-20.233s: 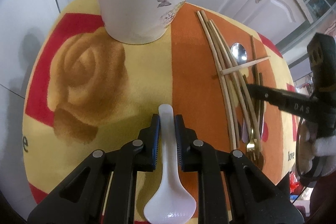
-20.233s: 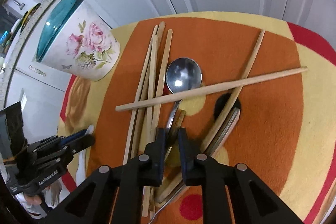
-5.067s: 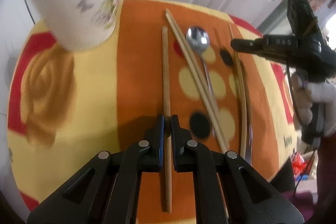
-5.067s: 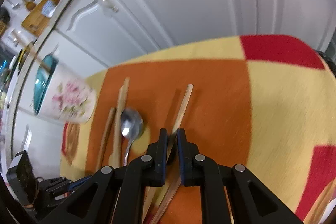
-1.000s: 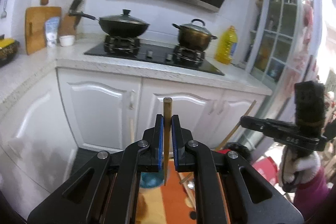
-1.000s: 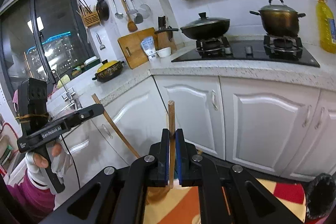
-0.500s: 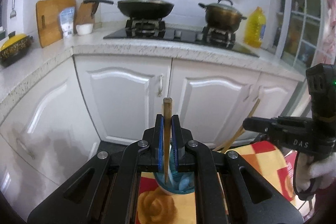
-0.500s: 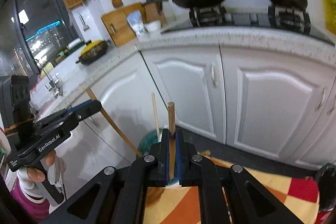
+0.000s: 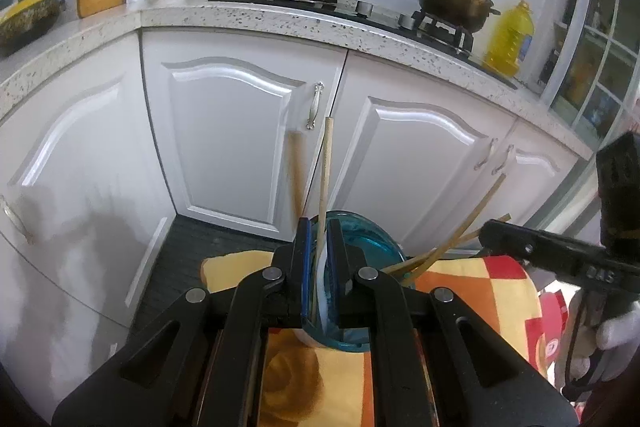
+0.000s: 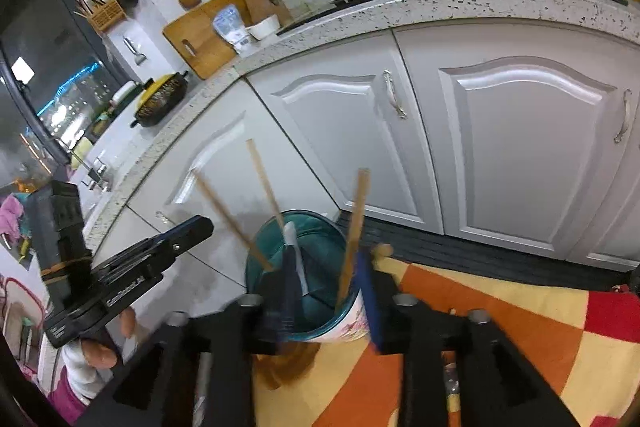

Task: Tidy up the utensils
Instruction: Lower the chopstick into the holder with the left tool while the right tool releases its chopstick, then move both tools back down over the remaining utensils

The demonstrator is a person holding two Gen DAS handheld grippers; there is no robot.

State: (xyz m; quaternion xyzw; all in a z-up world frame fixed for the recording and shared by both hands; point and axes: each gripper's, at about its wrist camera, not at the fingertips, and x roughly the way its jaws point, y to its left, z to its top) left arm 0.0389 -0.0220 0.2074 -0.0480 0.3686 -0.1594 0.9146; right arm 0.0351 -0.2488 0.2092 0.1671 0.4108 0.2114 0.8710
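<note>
My left gripper (image 9: pixel 320 259) stood directly over the teal-rimmed white floral ceramic holder (image 9: pixel 372 251), fingers a narrow gap apart. A pale wooden chopstick (image 9: pixel 325 179) rose upright through that gap; I could not tell whether the pads touched it. A blurred second brown stick (image 9: pixel 297 171) stood just to its left. A white plastic spoon handle (image 9: pixel 322 291) showed between the fingers, inside the holder. To the right, two more wooden chopsticks (image 9: pixel 452 239) leaned out over the rim toward my right gripper (image 9: pixel 504 235).

From the right wrist view, my right gripper (image 10: pixel 328 291) was spread wide, one finger on each side of the holder (image 10: pixel 300 267). A blurred wooden chopstick (image 10: pixel 354 227) stood between them, nearer the right finger, its lower end inside the holder. The holder sat on the orange, yellow and red patterned mat (image 10: pixel 500 315).
</note>
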